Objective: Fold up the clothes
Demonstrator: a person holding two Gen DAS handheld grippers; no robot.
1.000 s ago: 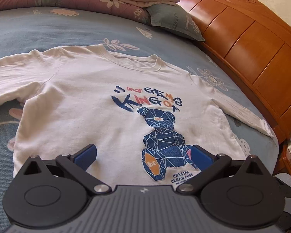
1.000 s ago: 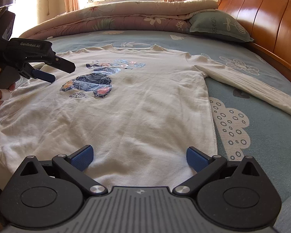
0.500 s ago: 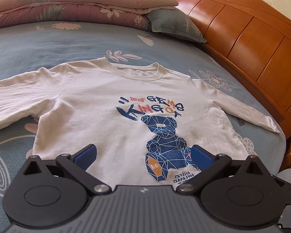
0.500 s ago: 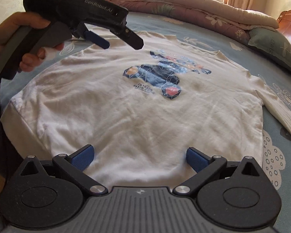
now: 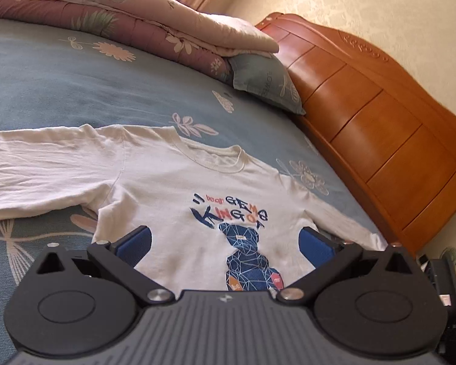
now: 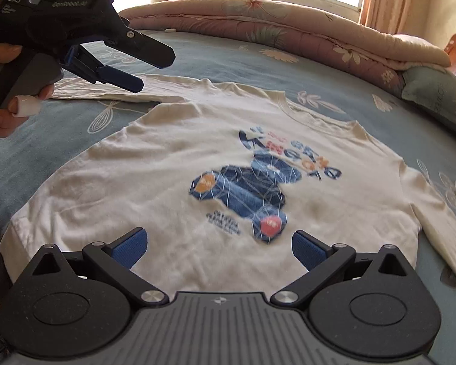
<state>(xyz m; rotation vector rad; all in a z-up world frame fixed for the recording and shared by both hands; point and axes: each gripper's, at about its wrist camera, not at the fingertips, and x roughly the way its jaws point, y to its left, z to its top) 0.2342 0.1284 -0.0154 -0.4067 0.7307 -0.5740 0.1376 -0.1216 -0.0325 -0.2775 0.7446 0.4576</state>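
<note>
A white long-sleeved shirt is spread flat, front up, on the blue flowered bedsheet; its bear print is blurred in the right wrist view, and the small lettering under it cannot be read. The hem is hidden behind both gripper bodies. One sleeve is cut off at the left wrist frame's edge. The left gripper is held released above the shirt, gripping nothing. The right gripper is likewise spread wide and empty. A folded quilt, a pillow and the wooden headboard are seen beyond.
</note>
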